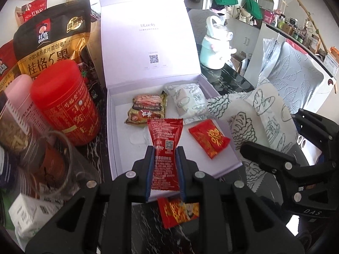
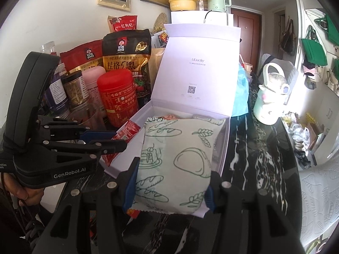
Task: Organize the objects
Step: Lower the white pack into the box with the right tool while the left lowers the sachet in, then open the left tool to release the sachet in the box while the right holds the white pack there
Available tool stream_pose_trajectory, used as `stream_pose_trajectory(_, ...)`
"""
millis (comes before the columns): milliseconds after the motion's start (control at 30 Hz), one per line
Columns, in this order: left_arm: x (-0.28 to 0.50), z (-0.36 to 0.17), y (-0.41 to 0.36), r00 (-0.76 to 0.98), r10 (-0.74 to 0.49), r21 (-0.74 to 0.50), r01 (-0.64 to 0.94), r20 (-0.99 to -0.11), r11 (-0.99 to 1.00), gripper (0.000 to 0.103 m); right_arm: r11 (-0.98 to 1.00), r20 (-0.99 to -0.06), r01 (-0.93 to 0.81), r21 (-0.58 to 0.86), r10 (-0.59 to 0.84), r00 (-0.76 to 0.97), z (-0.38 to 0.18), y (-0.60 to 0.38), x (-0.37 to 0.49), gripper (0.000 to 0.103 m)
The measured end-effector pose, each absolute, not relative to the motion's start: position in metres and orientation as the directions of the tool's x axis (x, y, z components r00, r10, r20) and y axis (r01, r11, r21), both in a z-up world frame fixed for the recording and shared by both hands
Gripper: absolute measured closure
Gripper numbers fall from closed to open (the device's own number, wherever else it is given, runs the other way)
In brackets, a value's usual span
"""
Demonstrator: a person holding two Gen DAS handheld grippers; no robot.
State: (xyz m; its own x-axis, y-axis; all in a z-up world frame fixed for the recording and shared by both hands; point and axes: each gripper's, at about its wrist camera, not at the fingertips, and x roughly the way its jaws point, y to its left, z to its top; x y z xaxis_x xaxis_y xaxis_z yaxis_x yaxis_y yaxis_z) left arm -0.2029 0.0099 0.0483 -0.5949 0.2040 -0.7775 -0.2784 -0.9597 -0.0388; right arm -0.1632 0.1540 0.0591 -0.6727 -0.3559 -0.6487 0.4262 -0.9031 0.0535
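Pinching a red ketchup sachet, the left gripper faces the open white box while the right gripper's fingers clamp a bread-print packet.

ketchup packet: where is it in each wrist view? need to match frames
Left wrist: ketchup packet at bottom centre, clamped upright in the left gripper over the open white box.
Right wrist: ketchup packet at centre left, sticking out of the left gripper beside the box's left wall.
Shared landmark: red canister, left of the box.
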Motion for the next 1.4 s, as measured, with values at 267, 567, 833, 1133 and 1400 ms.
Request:
stream_pose_trajectory(267, -0.237, 0.047, 0.017, -0.602, 0.181, -0.021, -0.262, -0.778, -0.965, 0.084, -0.901, -0.654, 0.430, 0.055, -0.358, -0.667, 0.056, 0.159, -0.198, 0.050)
stream_pose_trajectory(567, -0.272, 0.037, 0.023, -0.587, 0.168, -0.022, -0.248, -0.792, -0.968, 0.084, -0.898, -0.654, 0.436, 0.051, -0.360, -0.665, 0.056, 0.164, -0.234, 0.050)
stream_pose_trajectory(833, -0.304, 0.011, 0.018, -0.515, 0.155, -0.049, -0.214, -0.843, -0.976, 0.084, -0.887, -0.668, 0.460, 0.045, -0.370, -0.646, 0.046, 0.160, -0.264, 0.050)
stream_pose_trajectory(1133, -0.316, -0.009, 0.016, -0.460, 0.158, -0.066, -0.210, -0.874, -0.976, 0.084, -0.865, -0.702, 0.496, 0.077, -0.400, -0.589, 0.024, 0.152, -0.290, 0.050)
stream_pose_trajectory(1400, -0.309, -0.012, 0.021, -0.438, 0.157, -0.054, -0.239, -0.885, -0.970, 0.084, -0.857, -0.733, 0.506, 0.099, -0.407, -0.545, 0.010, 0.150, -0.295, 0.050)
